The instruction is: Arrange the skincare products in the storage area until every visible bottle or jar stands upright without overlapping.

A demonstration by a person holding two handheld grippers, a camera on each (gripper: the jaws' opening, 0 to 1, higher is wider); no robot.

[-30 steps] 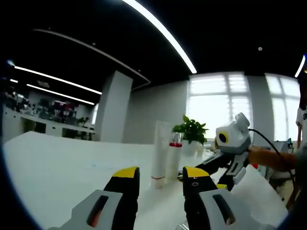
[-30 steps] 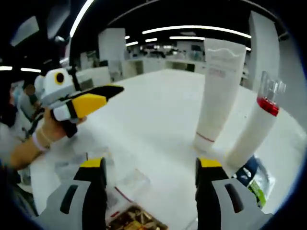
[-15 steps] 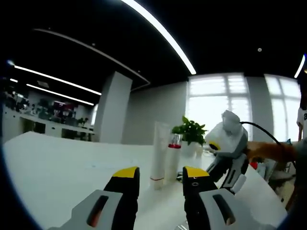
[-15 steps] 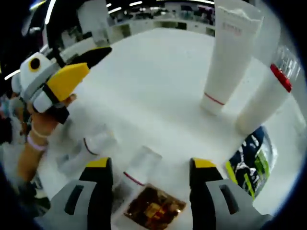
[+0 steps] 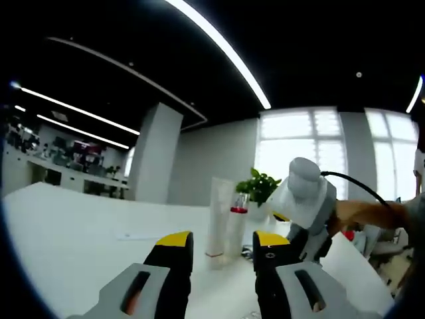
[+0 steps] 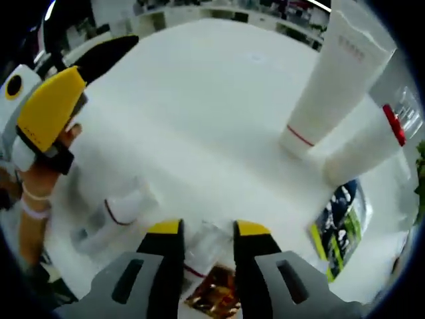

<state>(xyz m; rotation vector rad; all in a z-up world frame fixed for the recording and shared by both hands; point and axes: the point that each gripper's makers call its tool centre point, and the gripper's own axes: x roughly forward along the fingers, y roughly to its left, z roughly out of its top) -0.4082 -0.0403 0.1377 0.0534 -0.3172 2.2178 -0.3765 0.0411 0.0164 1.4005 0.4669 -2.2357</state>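
Bottle (image 6: 202,249) lying flat between your right tool (image 6: 207,229) tips, long axis running away from you; tips apart around it, not clamped, left tool (image 5: 217,239) apart too

The left gripper view looks low and level across the white table (image 5: 66,246) toward the upright white tube (image 5: 218,216); the right gripper view tilts steeply down, nearer that tube (image 6: 332,80).

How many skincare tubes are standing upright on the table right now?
2: the tall white tube and, right beside it, the red-banded tube with a clear cap. Others may be hidden.
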